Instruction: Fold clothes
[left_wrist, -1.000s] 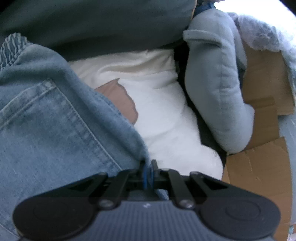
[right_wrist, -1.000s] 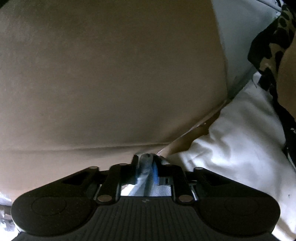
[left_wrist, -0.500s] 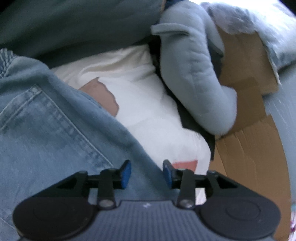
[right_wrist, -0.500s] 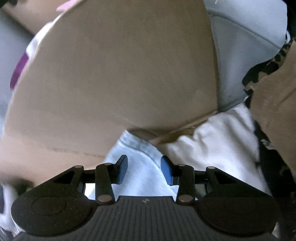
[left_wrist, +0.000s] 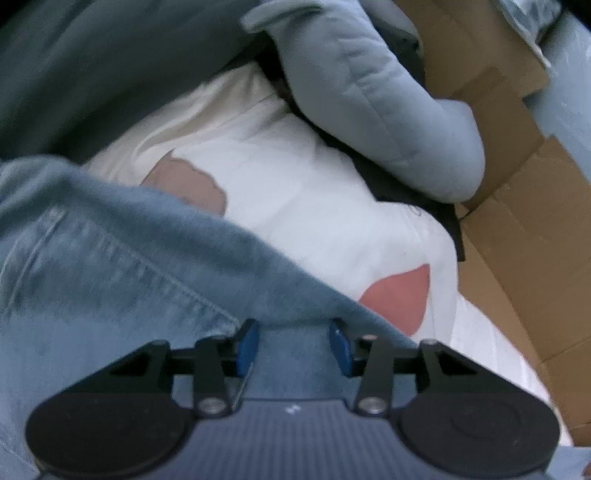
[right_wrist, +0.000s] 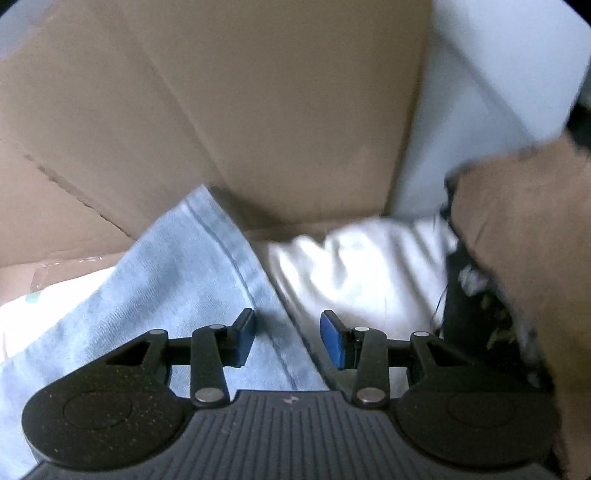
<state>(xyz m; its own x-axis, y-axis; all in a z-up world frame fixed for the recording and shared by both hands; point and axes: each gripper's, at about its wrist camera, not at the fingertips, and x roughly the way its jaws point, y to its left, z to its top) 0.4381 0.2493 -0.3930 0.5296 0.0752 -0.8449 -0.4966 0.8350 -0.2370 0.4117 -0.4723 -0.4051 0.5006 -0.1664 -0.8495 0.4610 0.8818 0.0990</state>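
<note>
Light-blue denim jeans (left_wrist: 110, 280) fill the lower left of the left wrist view, lying over a white garment (left_wrist: 295, 192) with pinkish-tan patches. In the right wrist view the same jeans (right_wrist: 177, 280) run from the lower left toward the centre, a stitched seam crossing between the fingers, with the white garment (right_wrist: 365, 273) just beside them on the right. The left gripper (left_wrist: 293, 345) has its blue-padded fingers spread apart, denim showing in the gap but nothing pinched. The right gripper (right_wrist: 288, 341) is likewise spread wide — the seam passes under the gap, free of either pad. Beyond the white garment in the left view lies a pale grey-blue padded garment (left_wrist: 388, 103) (quilted, rolled into a thick tube) and, above it at upper left, a dark teal cloth (left_wrist: 103, 62). Brown cardboard box walls (right_wrist: 240, 110) rise behind the clothes in the right view — the same cardboard (left_wrist: 524, 206) stands at the right edge of the left view.
</note>
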